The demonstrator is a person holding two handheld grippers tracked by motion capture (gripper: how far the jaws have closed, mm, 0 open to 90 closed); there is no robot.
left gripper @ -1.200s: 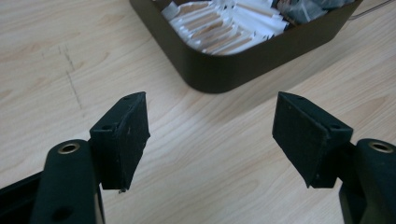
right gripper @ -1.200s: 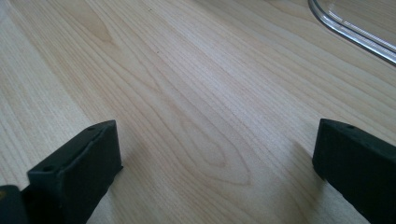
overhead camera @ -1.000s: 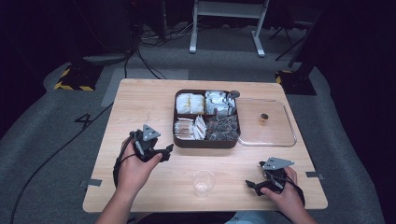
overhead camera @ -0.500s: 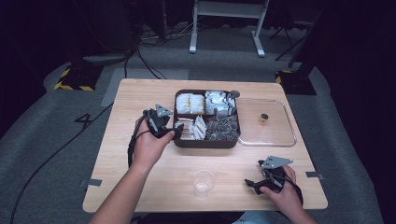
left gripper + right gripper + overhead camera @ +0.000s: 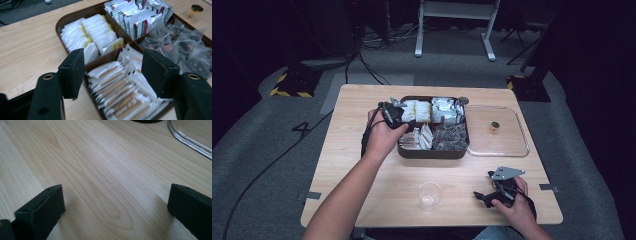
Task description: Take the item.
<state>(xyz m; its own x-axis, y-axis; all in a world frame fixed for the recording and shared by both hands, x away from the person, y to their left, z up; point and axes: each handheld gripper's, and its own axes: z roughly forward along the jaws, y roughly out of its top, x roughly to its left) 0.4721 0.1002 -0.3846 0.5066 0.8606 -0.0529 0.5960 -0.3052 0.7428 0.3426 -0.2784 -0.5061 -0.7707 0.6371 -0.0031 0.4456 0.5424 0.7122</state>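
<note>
Left gripper view: left tongs apart, poised over tray's near-left compartment of paper sachets. Straddle one sachet edge, close gently. Right tongs apart, resting on counter right of tray's near side.

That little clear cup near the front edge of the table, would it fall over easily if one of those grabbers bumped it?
Probably. The cup looks like thin clear plastic and seems empty, so it is likely very light and would slide or tip at a nudge. It stands upright on smooth wood, which offers little grip. Squeezed hard, its thin wall might buckle.
</note>
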